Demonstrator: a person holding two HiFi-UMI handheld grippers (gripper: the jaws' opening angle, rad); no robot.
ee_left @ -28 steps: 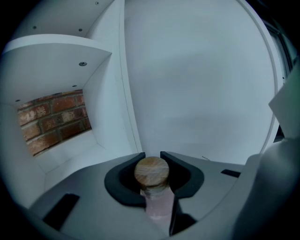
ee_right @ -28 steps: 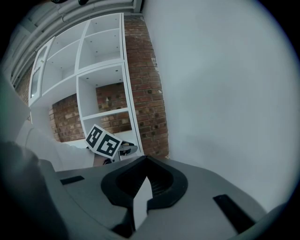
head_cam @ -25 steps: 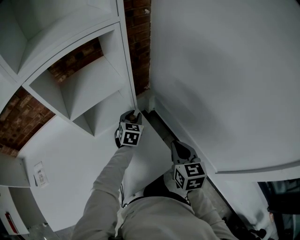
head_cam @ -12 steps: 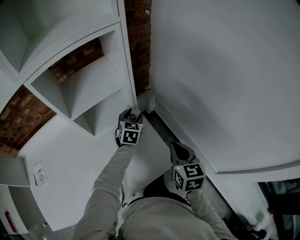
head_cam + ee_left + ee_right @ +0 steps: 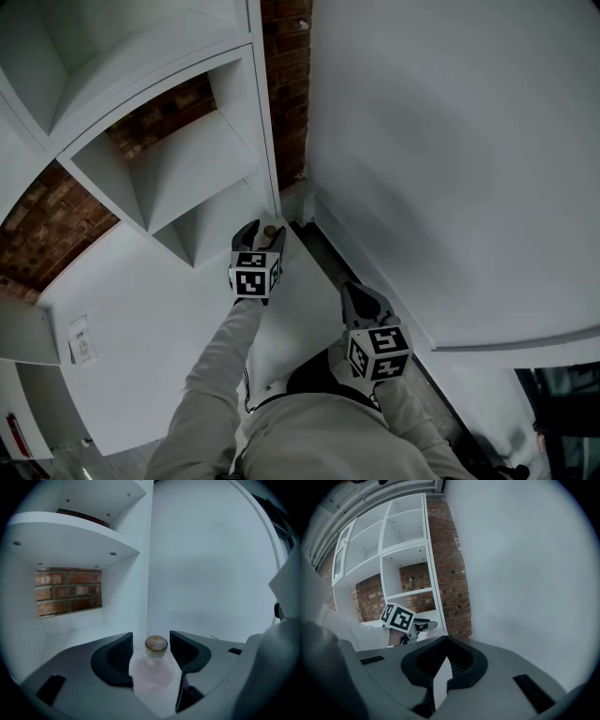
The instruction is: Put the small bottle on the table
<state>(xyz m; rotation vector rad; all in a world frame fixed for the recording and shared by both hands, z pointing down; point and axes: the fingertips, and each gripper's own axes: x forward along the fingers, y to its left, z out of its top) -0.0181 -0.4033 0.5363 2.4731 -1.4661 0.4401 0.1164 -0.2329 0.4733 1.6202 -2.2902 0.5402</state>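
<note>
Two jaws of the left gripper (image 5: 151, 644) are opening around the small corked bottle (image 5: 153, 670), which stands upright between them on the white table (image 5: 300, 302). Back straight out without clipping the cork. The right gripper (image 5: 445, 641) is pinched shut on nothing. Beyond, the white shelf unit (image 5: 75, 541) crowds the left side, with the brick wall (image 5: 68, 590) behind it.

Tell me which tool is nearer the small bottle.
Left. The left tool has the small bottle standing between its opening jaws. The right tool is well behind it, clear of the bottle, with its jaws together and nothing in them.
</note>
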